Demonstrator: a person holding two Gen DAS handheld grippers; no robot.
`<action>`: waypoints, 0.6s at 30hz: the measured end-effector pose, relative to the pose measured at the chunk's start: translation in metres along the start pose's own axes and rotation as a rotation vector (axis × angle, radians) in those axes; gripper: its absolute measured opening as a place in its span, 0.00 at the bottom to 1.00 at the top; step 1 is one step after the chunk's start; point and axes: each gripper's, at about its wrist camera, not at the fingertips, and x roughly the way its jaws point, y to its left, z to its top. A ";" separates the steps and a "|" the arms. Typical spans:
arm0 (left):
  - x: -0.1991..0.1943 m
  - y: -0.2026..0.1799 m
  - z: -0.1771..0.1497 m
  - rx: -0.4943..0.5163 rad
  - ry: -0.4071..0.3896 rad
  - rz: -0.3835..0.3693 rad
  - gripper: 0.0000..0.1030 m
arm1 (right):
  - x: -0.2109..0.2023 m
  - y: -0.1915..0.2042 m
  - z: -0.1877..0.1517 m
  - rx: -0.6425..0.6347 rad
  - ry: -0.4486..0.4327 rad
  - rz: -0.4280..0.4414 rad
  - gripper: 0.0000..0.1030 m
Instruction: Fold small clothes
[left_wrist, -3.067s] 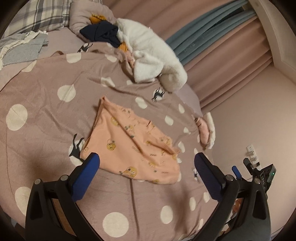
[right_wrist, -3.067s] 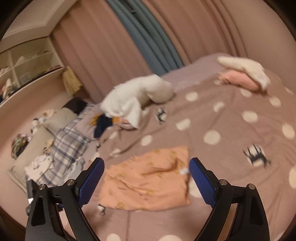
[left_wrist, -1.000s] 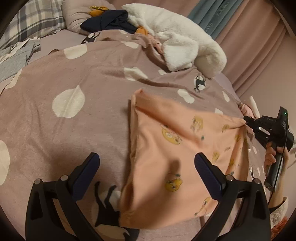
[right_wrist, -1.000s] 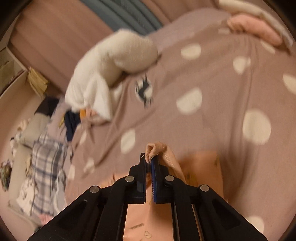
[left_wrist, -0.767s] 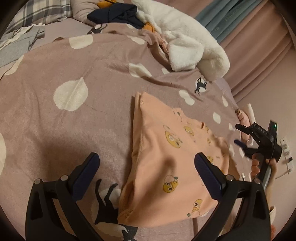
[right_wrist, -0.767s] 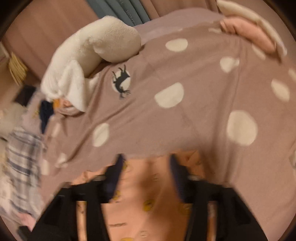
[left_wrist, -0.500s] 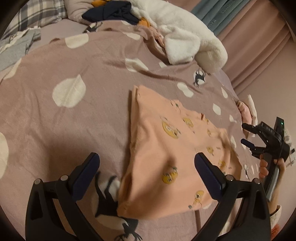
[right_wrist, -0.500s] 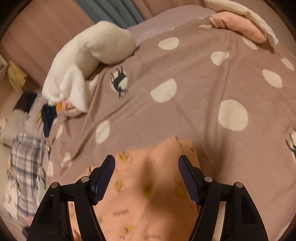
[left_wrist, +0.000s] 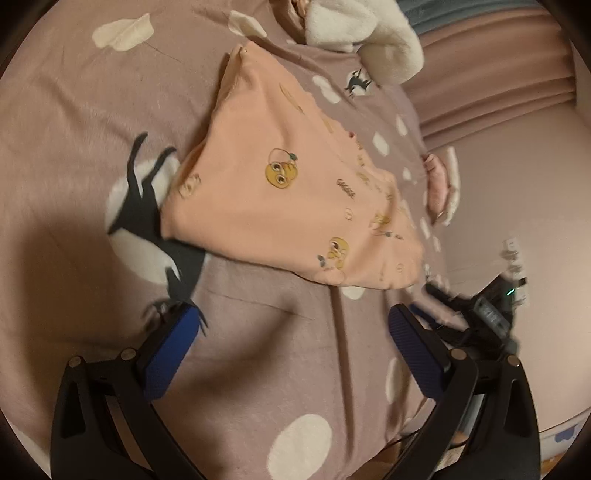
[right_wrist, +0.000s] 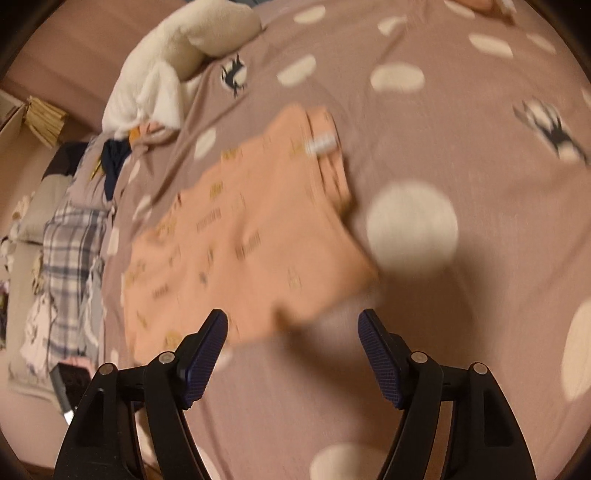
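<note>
Spotted bedspread (left_wrist: 74, 110) carries the peach garment (left_wrist: 280, 192), folded once; my left tongs (left_wrist: 288, 343) gape, my right tongs (right_wrist: 291, 343) are opening, both empty. Next: pinch near corners, fold again.

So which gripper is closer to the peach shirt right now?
Right, by a small margin. The right gripper hovers open just short of the peach shirt, one finger over its near edge. The left gripper is open too, further back over the bedspread.

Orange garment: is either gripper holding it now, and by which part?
Neither. The orange garment lies flat on the bedspread; left gripper is open, right gripper's jaws are opening, both empty.
</note>
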 end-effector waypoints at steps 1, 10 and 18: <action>0.001 0.002 -0.001 -0.009 -0.023 -0.036 0.99 | 0.004 -0.004 -0.007 0.011 0.011 0.019 0.71; 0.009 0.019 0.020 -0.124 -0.150 -0.172 0.99 | 0.037 -0.038 -0.011 0.263 -0.005 0.355 0.94; 0.031 0.010 0.042 -0.148 -0.248 -0.123 0.99 | 0.051 -0.018 0.005 0.226 -0.028 0.329 1.00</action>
